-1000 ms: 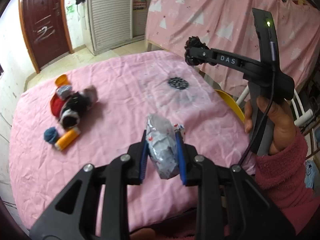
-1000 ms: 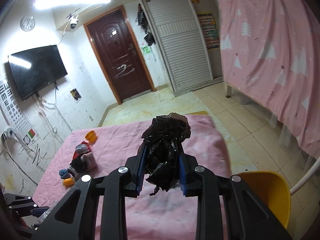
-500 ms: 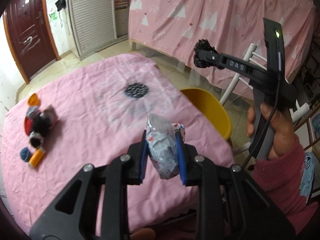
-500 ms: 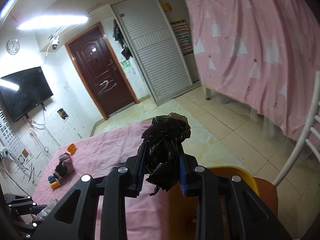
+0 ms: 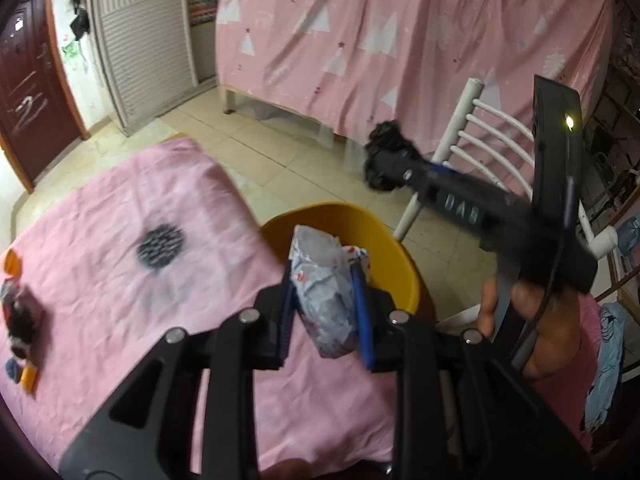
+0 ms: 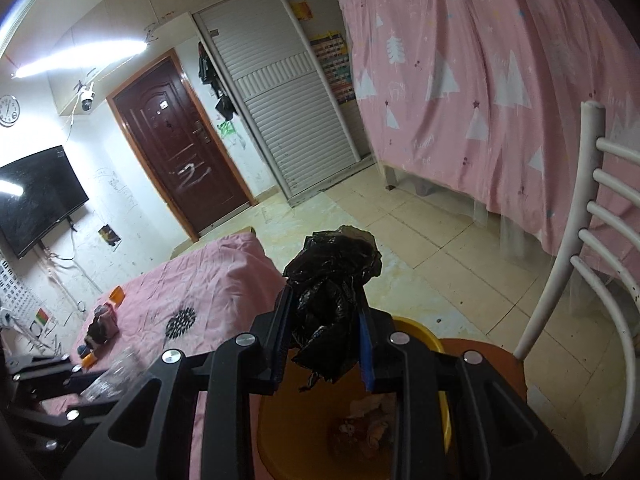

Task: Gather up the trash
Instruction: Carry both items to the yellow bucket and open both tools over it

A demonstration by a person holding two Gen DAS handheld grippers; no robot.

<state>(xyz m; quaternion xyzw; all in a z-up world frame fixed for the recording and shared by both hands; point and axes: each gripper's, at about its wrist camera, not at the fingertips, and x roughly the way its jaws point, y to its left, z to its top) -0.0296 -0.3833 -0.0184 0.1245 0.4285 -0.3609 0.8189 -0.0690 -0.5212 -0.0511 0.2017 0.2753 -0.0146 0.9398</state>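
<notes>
Left wrist: right tongs (image 5: 386,162) body lettered "DAS".

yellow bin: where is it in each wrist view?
Left wrist: yellow bin sits centre-right, beside the table edge, partly hidden behind the grey wrapper held in the left tool.
Right wrist: bottom centre, under the right tool holding the black bag; only the rim and inside show.
Shared landmark: white chair.

We hold both grippers level: left gripper (image 5: 325,300) clamped, right gripper (image 6: 326,338) clamped, out at two o'clock.
</notes>
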